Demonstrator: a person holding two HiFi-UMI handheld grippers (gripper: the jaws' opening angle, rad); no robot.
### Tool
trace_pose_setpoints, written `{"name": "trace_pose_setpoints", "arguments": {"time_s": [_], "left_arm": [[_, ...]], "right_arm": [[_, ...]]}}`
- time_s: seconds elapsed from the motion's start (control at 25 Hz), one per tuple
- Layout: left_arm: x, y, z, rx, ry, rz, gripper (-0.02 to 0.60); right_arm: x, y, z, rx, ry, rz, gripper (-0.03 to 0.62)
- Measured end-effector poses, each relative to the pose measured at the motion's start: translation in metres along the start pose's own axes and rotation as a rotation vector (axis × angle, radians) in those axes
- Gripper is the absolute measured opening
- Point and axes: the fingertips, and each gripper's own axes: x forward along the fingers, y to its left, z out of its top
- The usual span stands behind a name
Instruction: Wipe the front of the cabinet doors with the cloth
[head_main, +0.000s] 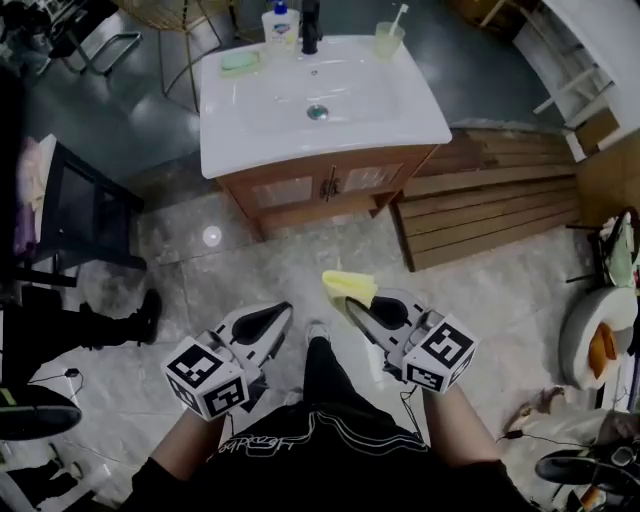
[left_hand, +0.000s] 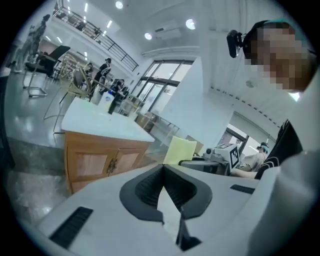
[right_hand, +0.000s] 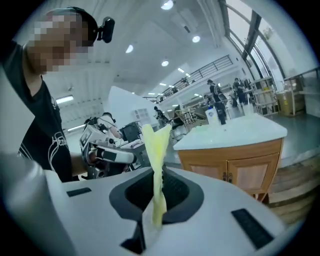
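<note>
On the white vanity counter, the oval sink basin shows only its round metal drain. Behind it a pale translucent cup holds a white toothbrush. A white soap bottle with a blue label stands near a flat green soap dish. Under the counter we see the two wooden cabinet doors with pale frosted panels, both closed.

Our right tool is clamped on the yellow cloth, which sticks out past its tips. It hangs in the air, well apart from the doors. Our left tool has its jaws pressed together with nothing between them.

Only the head view lets us look into the basin and the cup. The right gripper view shows the cloth as a thin folded edge pinched between the dark ribbed pads. The left gripper view shows its broad flat face instead. Both gripper views face the door fronts, which the head view catches only steeply from above.
</note>
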Motion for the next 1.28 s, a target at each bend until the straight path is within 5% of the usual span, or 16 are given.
{"name": "trace_pose_setpoints", "arguments": {"time_s": [0.28,0.56,0.84,1.04,1.28], "left_arm": [[-0.115,-0.111,0.013,0.163,-0.035,-0.046,0.006],[-0.176,-0.195,0.040,0.302,-0.117,-0.078,0.006],[-0.197,-0.228,0.039,0.301,-0.122,-0.091,0.006],[-0.192,-0.241,0.056,0.310,-0.139,-0.064,0.006],[-0.187,-0.249,0.061,0.301,-0.142,-0.073,0.006]], "right_arm": [[-0.087,0.138,0.039,0.012,-0.170,-0.063,0.041],[-0.143,0.236,0.068,0.001,-0.282,0.003,0.040],[-0.161,0.261,0.077,-0.014,-0.300,-0.002,0.040],[-0.175,0.258,0.092,0.044,-0.351,0.089,0.040],[-0.182,0.256,0.092,0.014,-0.320,0.053,0.040]]}}
